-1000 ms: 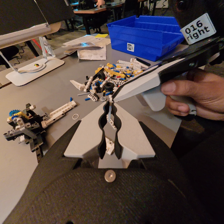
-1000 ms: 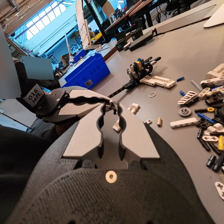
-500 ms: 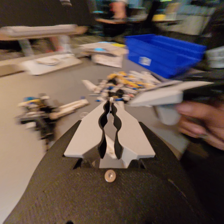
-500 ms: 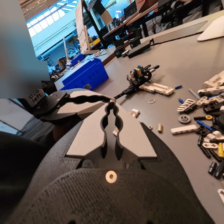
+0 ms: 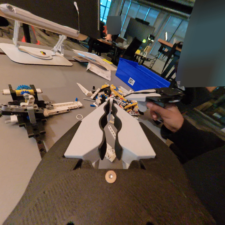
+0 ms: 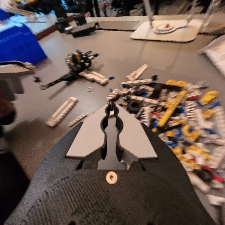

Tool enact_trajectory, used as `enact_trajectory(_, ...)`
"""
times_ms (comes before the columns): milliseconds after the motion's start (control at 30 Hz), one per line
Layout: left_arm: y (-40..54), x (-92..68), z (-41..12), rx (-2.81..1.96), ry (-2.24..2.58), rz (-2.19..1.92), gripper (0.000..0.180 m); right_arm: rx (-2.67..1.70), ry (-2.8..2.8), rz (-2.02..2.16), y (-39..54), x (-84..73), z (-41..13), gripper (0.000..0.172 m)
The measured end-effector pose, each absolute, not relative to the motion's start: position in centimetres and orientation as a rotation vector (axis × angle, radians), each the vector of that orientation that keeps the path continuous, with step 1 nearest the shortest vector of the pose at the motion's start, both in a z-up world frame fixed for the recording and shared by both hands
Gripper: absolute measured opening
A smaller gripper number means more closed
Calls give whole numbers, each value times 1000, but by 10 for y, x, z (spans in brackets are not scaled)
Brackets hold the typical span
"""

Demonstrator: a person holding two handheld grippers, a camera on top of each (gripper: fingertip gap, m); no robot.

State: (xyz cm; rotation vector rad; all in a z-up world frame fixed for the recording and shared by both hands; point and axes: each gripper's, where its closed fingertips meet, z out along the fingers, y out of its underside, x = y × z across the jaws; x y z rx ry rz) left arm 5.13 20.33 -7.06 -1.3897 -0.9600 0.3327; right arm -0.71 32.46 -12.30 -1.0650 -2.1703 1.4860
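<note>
White flat strip (image 5: 110,107) pinched in left tongs (image 5: 110,103), near brick pile (image 5: 116,97); right tongs (image 6: 111,105) pinch small black pin (image 6: 111,105) beside pile.

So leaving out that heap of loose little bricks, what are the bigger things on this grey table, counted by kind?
Handheld grippers: 2, left gripper and right gripper
Blue bins: 1
Half-built brick models: 1
White stands: 1
Paper piles: 1
Total: 6

Open workshop, desks (image 5: 168,43), monitors (image 5: 140,29), parts bin (image 5: 140,74)
</note>
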Motion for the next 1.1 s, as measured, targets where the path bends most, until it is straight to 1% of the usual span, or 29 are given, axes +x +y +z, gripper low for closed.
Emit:
enact_trajectory(100, 204, 54, -73, -1356, -969, 265, 1, -1041, -2201, 1287, 341, -37, -133, 3)
enact_trajectory(167, 203, 55, -73, -1322, -977, 214, 1, -1060, -2236, 1191, 346, -46, -142, 18)
enact_trajectory(300, 200, 57, -73, -1242, -998, 123, 1, -1002, -2175, 1184, 351, -45, -133, 21)
enact_trajectory(400, 202, 55, -73, -1170, -1004, 26, 1, -970, -2160, 1269, 341, -29, -126, 20)
enact_trajectory(500, 205, 53, -72, -1113, -1004, -53, 1, -901, -2217, 1477, 306, 4, -117, 23)
enact_trajectory(633, 208, 53, -68, -1072, -992, -106, 1, -776, -2252, 1711, 260, 41, -98, 27)
enact_trajectory(767, 212, 54, -73, -1095, -1012, -105, 1, -632, -2248, 1817, 233, 59, -86, 28)
enact_trajectory(933, 219, 57, -72, -1061, -1017, -182, 1, -425, -2214, 1703, 219, 67, -83, 23)
enact_trajectory(1000, 221, 58, -69, -1021, -1013, -248, 1, -388, -2193, 1708, 217, 69, -80, 19)
enact_trajectory(1033, 221, 58, -68, -996, -1013, -279, 1, -372, -2156, 1729, 218, 70, -75, 14)
enact_trajectory(1067, 221, 59, -65, -963, -1003, -318, 1, -351, -2113, 1744, 219, 71, -70, 5)
enact_trajectory(1100, 222, 58, -64, -935, -1009, -349, 1, -323, -2090, 1747, 220, 72, -66, 2)
